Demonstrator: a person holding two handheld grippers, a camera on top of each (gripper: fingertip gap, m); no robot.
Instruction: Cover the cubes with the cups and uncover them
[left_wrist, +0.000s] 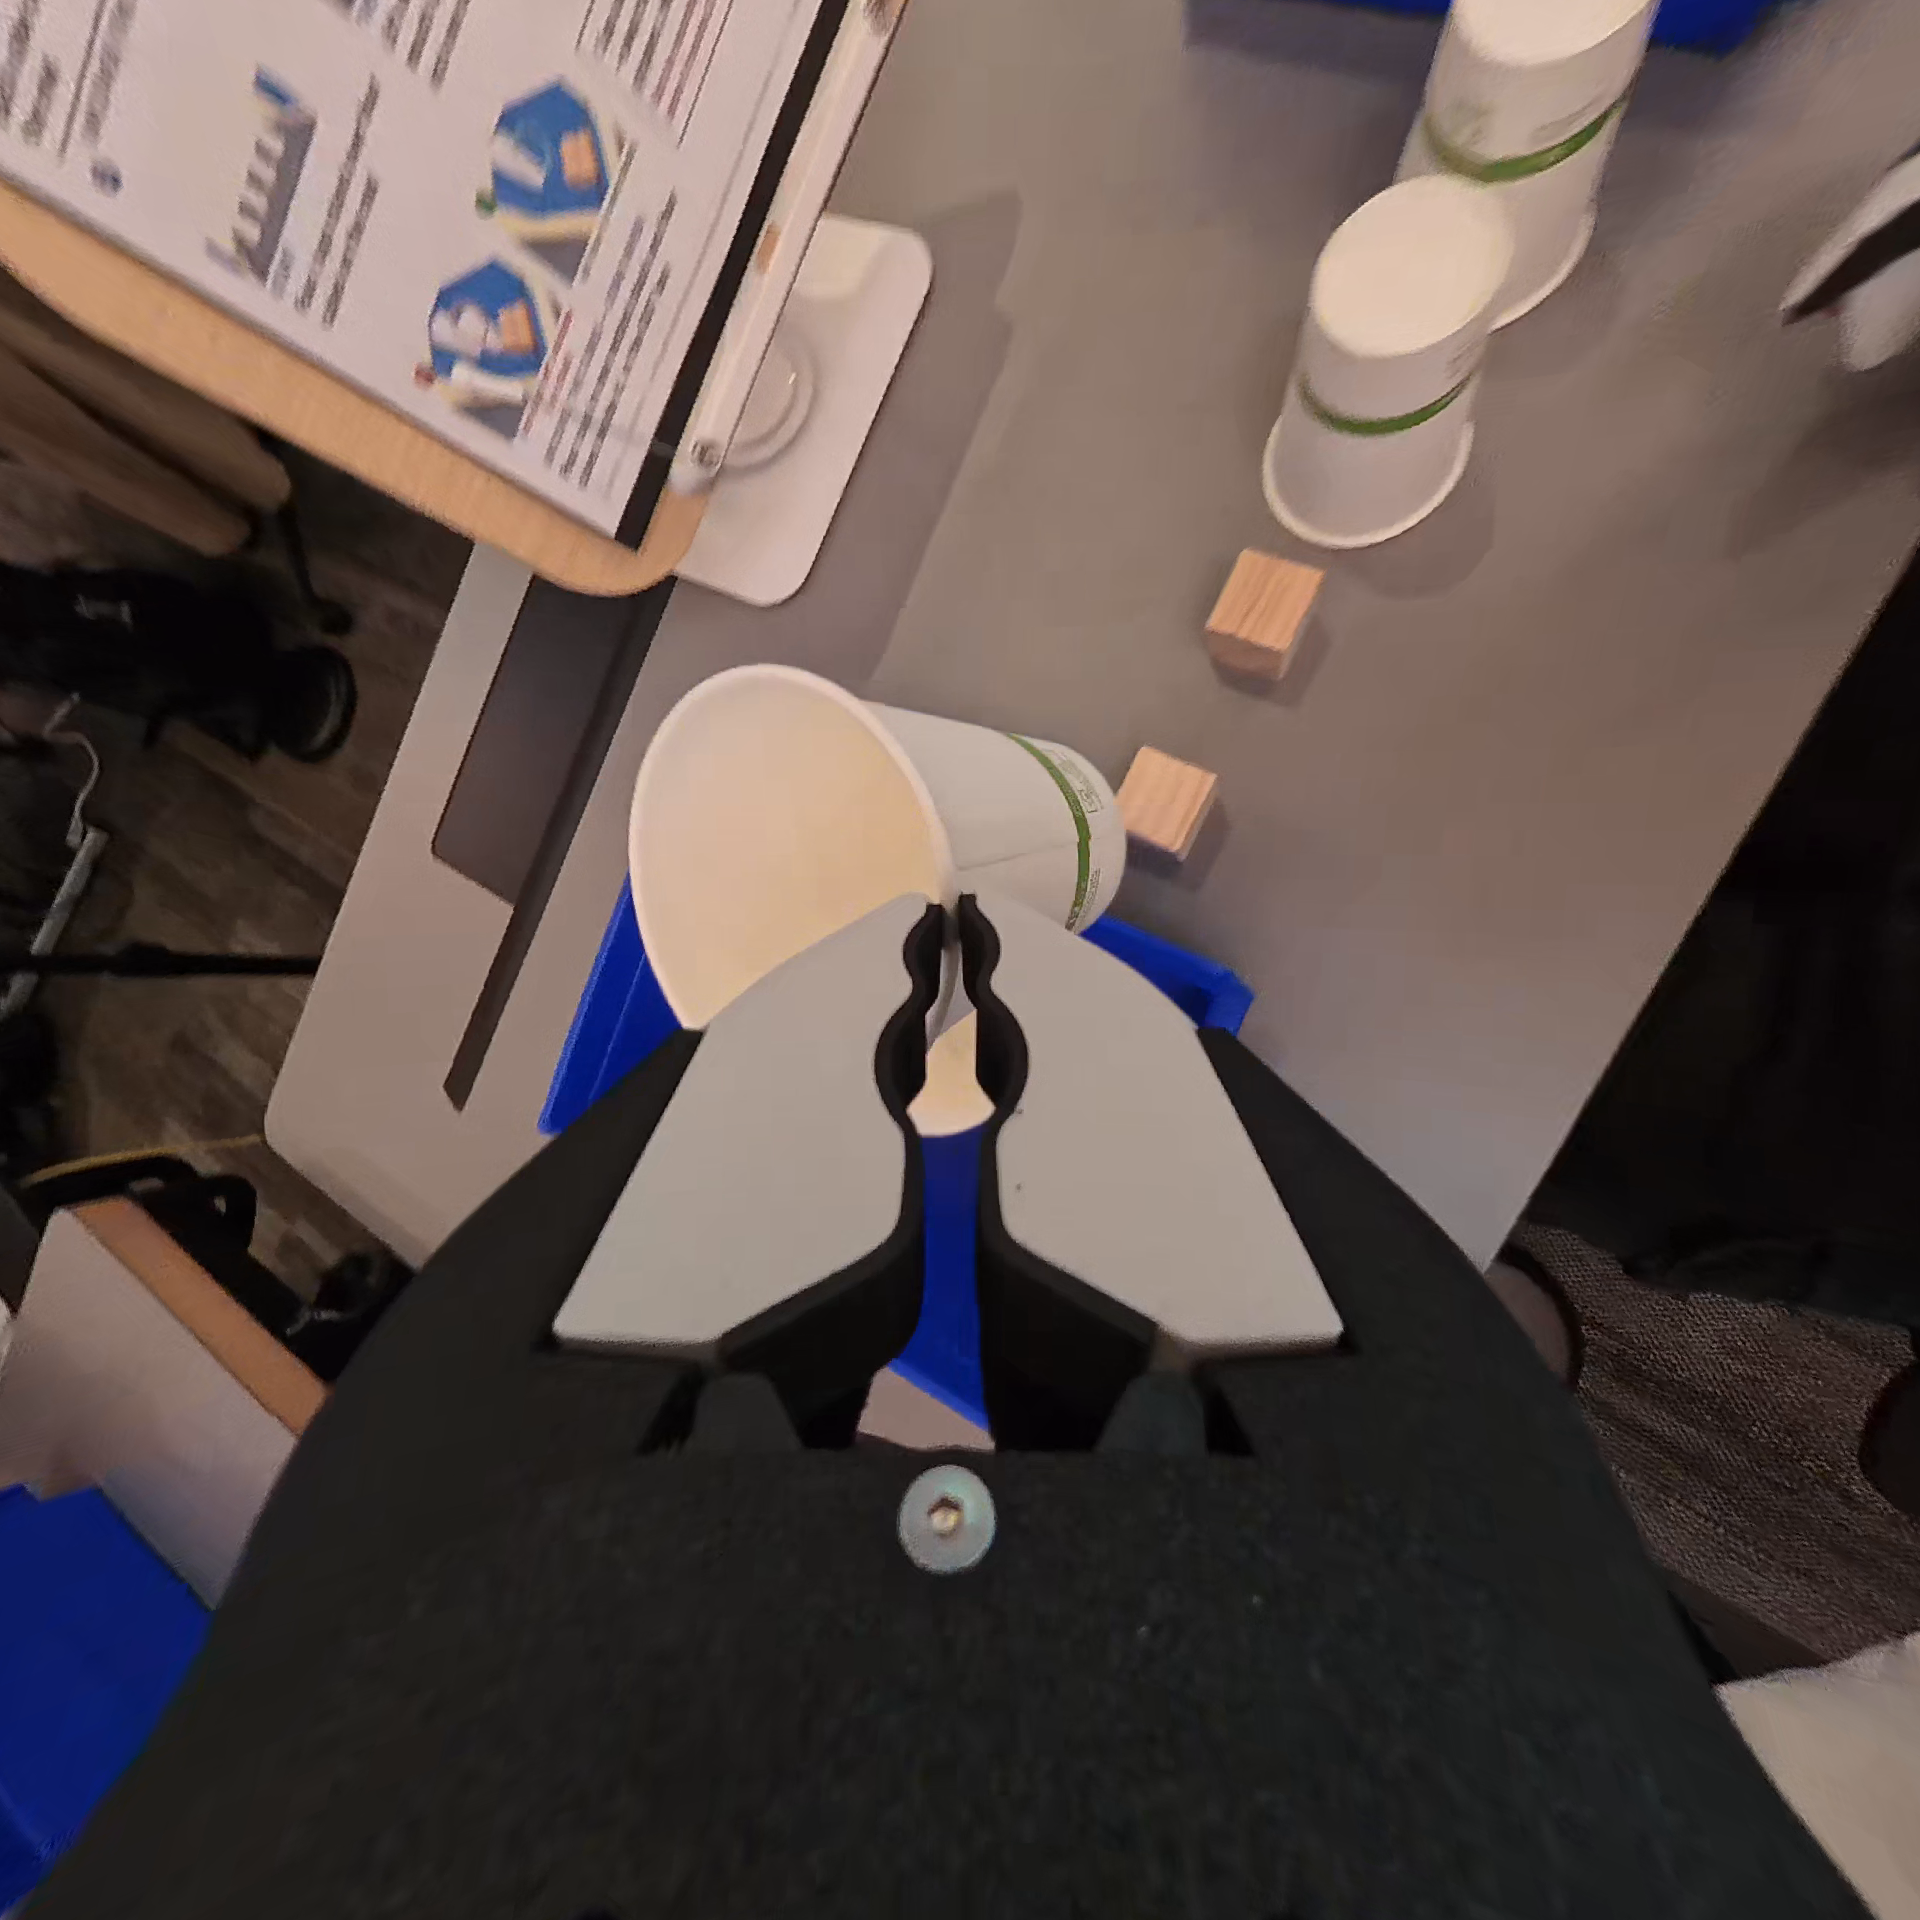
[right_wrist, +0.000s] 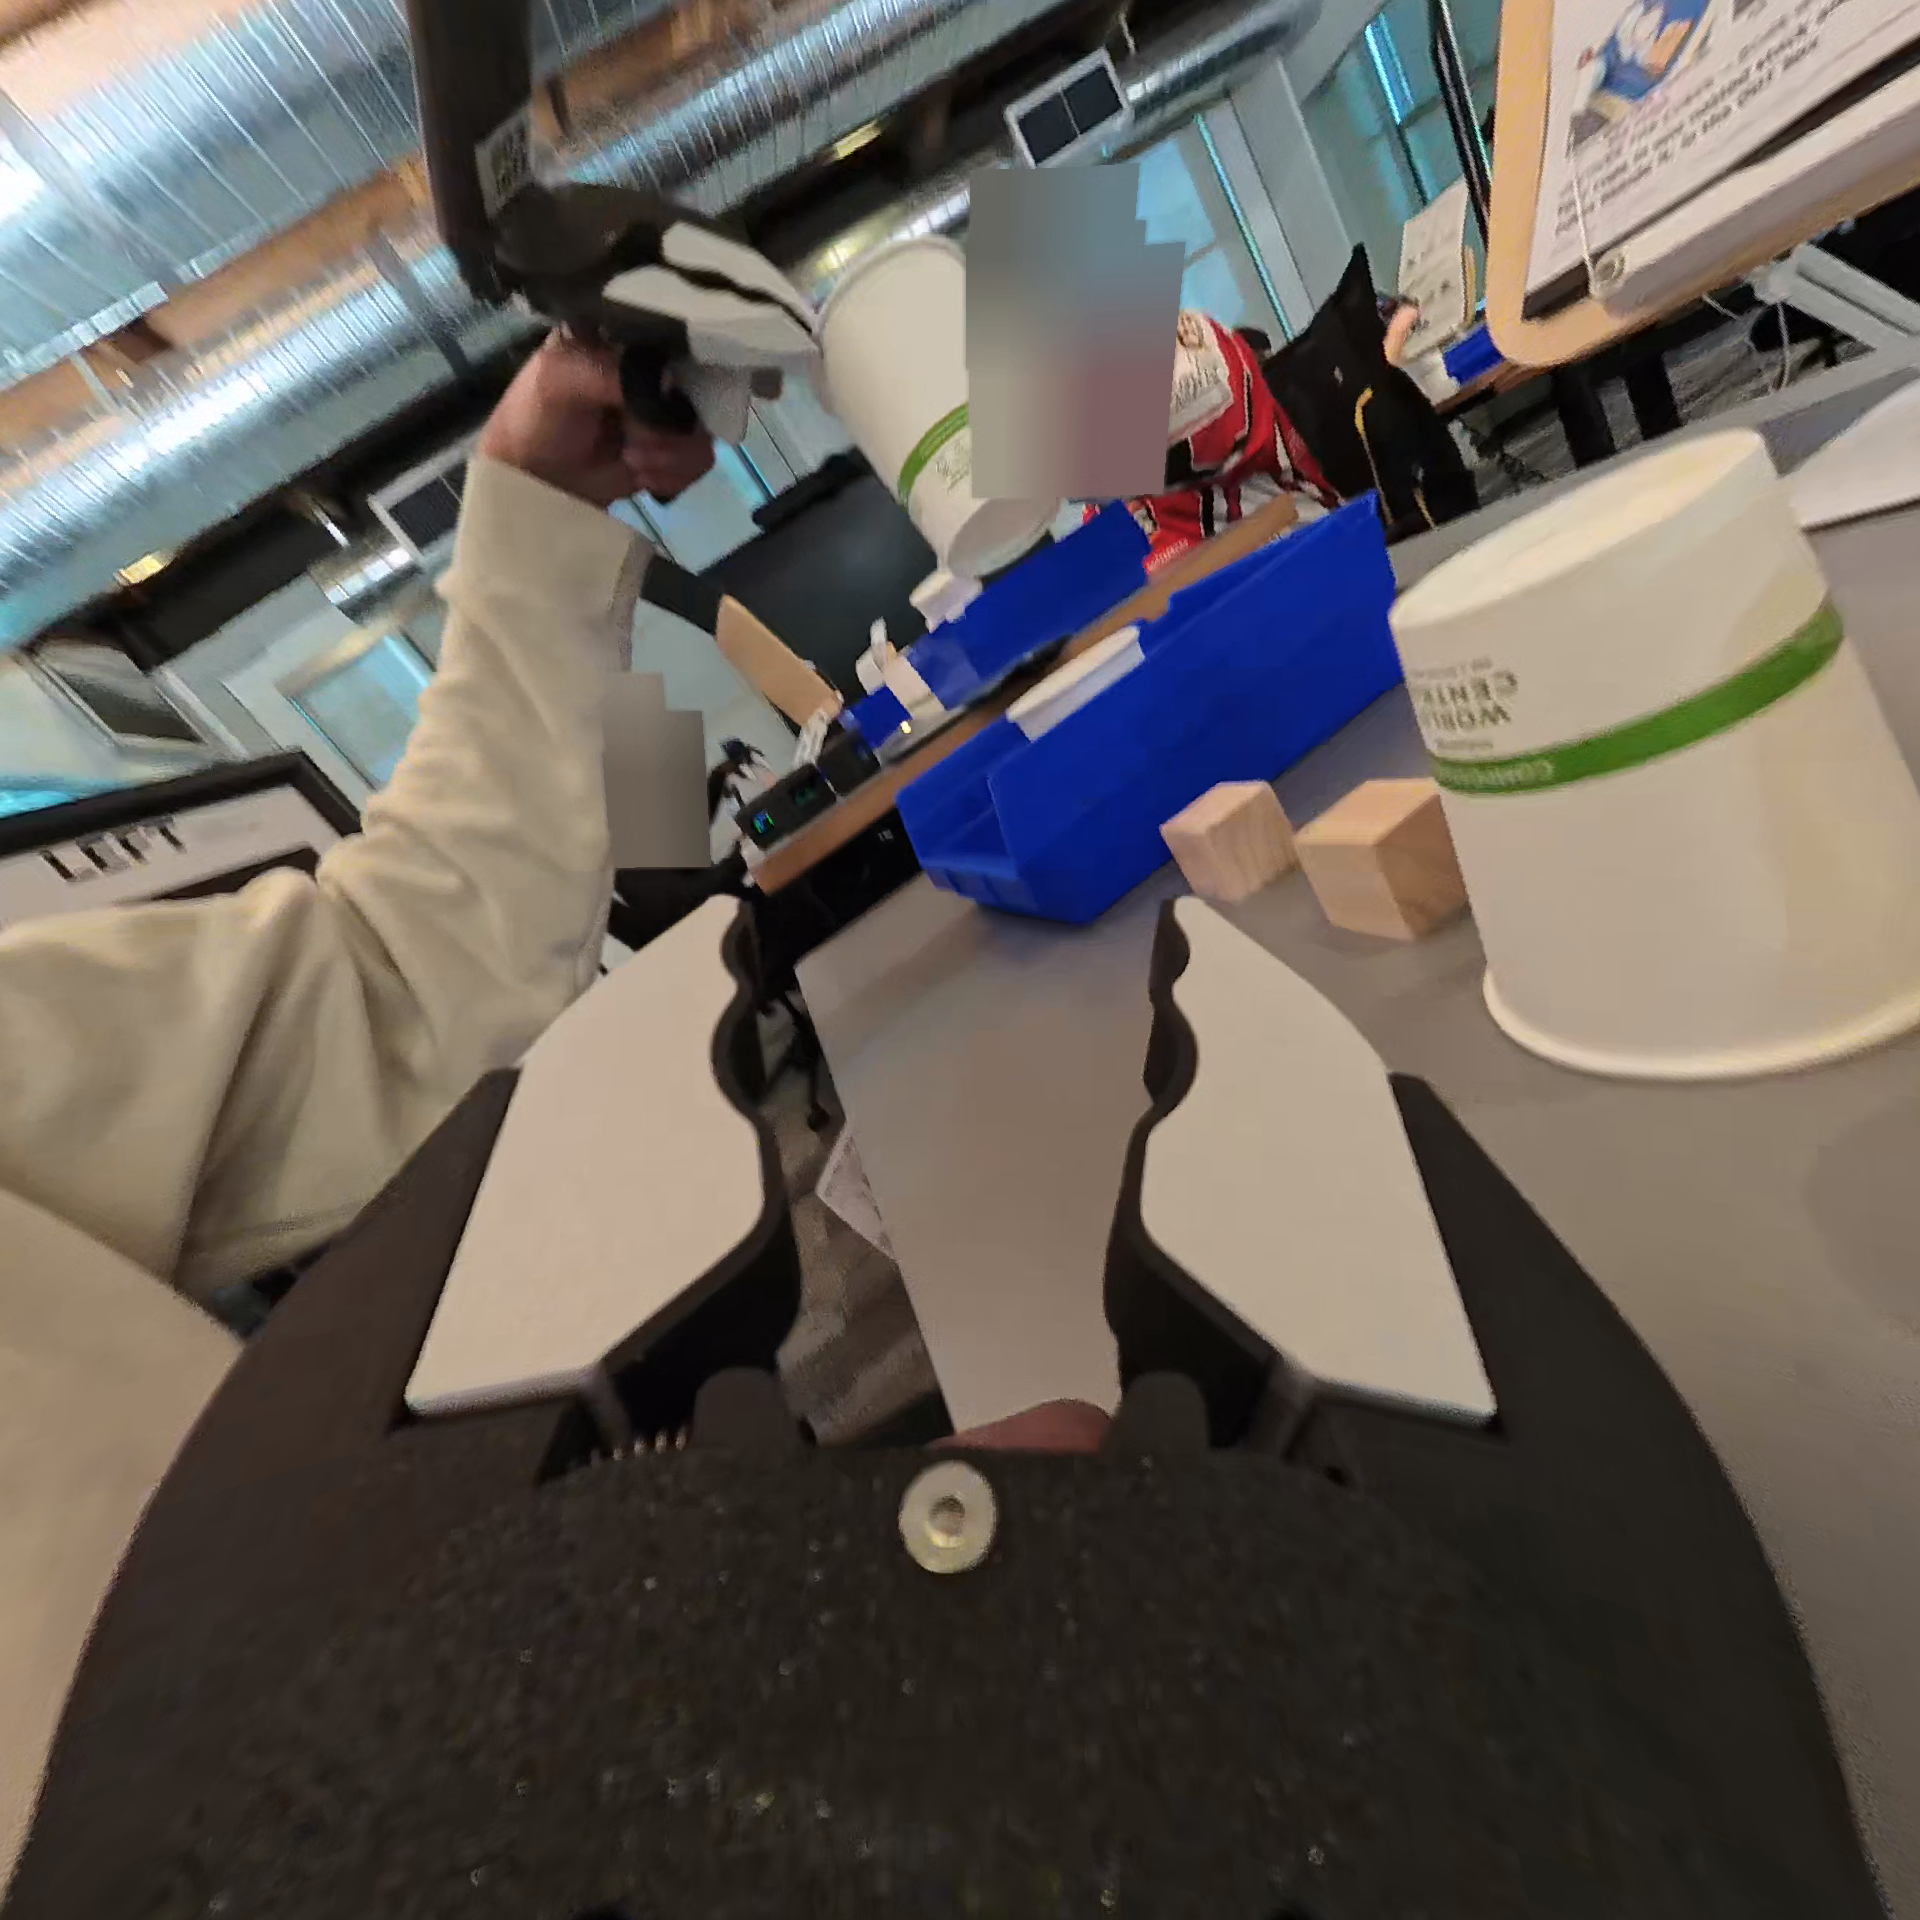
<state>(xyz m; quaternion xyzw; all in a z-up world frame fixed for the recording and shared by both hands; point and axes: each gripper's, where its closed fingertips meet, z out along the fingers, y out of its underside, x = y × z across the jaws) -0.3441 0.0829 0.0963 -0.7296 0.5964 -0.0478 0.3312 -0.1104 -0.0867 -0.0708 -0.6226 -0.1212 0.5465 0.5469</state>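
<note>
Left tongs (left_wrist: 951, 914) pinched together on the thin rim of a white paper cup (left_wrist: 831, 831), held aloft and tipped, mouth toward the camera, above the near end of the grey bench (left_wrist: 1455, 935); right tongs (right_wrist: 951, 935) spread apart and empty, low over the bench edge.

Two wooden cubes uncovered on the bench: near cube (left_wrist: 1166, 802) just beyond the held cup's base, far cube (left_wrist: 1262, 613) a little farther on; an upside-down cup (left_wrist: 1377, 384) just past the far cube, and another cup (left_wrist: 1522, 135) behind it, blurred.

Likely risks, judged from the grip: rim held by a narrow pinch only, so possible slipping, creasing or swinging of the cup while turning it mouth-down; a lowered rim catching a cube's edge and knocking it aside; cubes near each other, so a cup over one possibly nudging the other.

Blue bin (left_wrist: 1195, 971) directly beneath the held cup, close to the near cube; tilted signboard (left_wrist: 416, 260) on a stand overhanging the bench's left side; cream sleeve (right_wrist: 499, 727) raised in the right wrist view.
</note>
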